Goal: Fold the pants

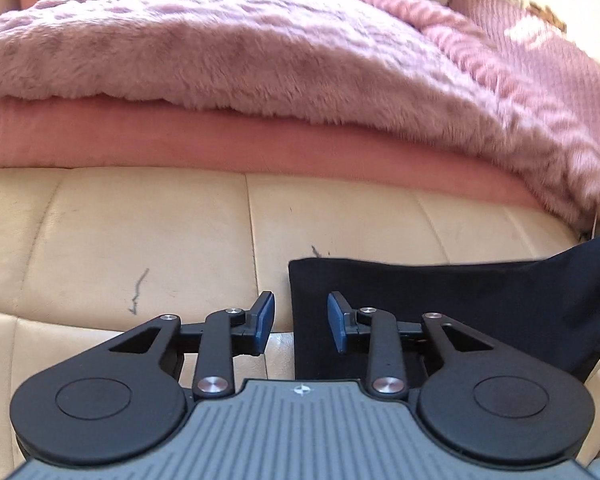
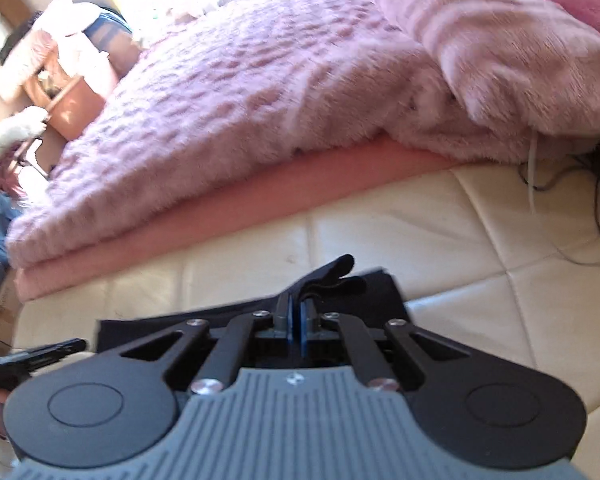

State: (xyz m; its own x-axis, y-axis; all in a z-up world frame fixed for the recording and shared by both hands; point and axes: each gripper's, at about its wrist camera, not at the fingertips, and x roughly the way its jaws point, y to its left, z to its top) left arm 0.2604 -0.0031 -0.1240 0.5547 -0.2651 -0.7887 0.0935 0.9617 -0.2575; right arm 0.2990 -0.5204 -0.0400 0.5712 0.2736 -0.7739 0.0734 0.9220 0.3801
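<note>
Dark navy pants [image 1: 452, 300] lie on a cream leather surface [image 1: 140, 232]. In the left wrist view my left gripper [image 1: 300, 322] is open, its blue pads straddling the pants' left edge just above the fabric. In the right wrist view my right gripper [image 2: 299, 316] is shut on a bunched fold of the pants [image 2: 332, 276], which sticks up past the pads; the rest of the pants [image 2: 160, 326] spreads left beneath it. The left gripper's tip shows at the far left of the right wrist view [image 2: 40, 354].
A fluffy pink blanket [image 1: 260, 48] over a pink mattress sheet [image 1: 180, 144] rises just beyond the leather surface. Cables [image 2: 580, 192] hang at the right. A terracotta pot [image 2: 74, 108] and clothes stand far left.
</note>
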